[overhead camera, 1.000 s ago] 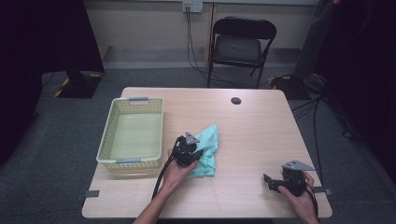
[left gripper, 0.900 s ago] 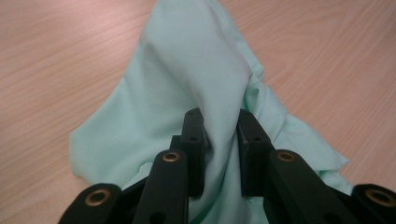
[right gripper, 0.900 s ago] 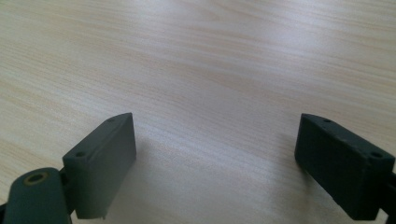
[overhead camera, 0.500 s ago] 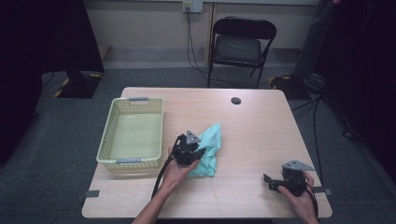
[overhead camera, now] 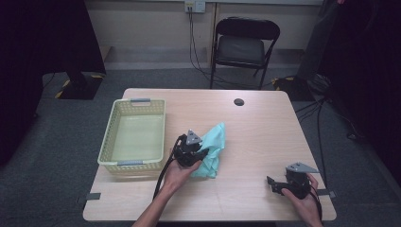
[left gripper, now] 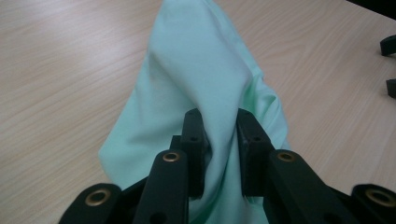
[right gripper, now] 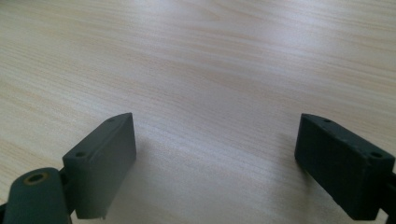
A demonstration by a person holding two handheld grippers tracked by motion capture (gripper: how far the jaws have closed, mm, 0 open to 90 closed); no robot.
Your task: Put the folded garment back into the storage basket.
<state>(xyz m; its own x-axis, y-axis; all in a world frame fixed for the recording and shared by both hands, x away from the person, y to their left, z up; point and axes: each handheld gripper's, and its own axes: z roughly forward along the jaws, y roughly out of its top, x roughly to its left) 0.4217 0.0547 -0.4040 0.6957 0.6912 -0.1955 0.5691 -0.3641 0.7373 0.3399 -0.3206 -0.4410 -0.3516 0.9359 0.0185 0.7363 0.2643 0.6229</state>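
1. High view: we see a pale yellow basket [overhead camera: 135, 135] on the left part of the table [overhead camera: 265, 127], and its bare floor holds nothing that we can make out.
2. Just right of the basket, apart from it, a mint-green cloth [overhead camera: 213, 149] lies bunched near the middle of the table, and the left gripper [overhead camera: 196, 155] sits at its near-left edge.
3. In the left gripper view we see what the high view is too small to show: the left gripper [left gripper: 219, 140] has its jaws drawn close together, pinching a raised fold of the cloth [left gripper: 196, 79] that peaks up between them while the rest drapes down onto the wood.
4. That same view catches two dark tips at its right edge, cut off; we cannot tell what they are.
5. In the right gripper view the right gripper [right gripper: 215, 154] has its jaws spread wide over bare wood, with nothing between them.
6. From above, the right gripper [overhead camera: 276, 185] rests in a hand near the table's front right corner, well apart from the cloth.
7. A small dark disc [overhead camera: 239, 101] lies near the far edge; we cannot make out what it is.
8. A folding chair [overhead camera: 243, 47] stands behind the table, and the room's sides are too dark for us to read.
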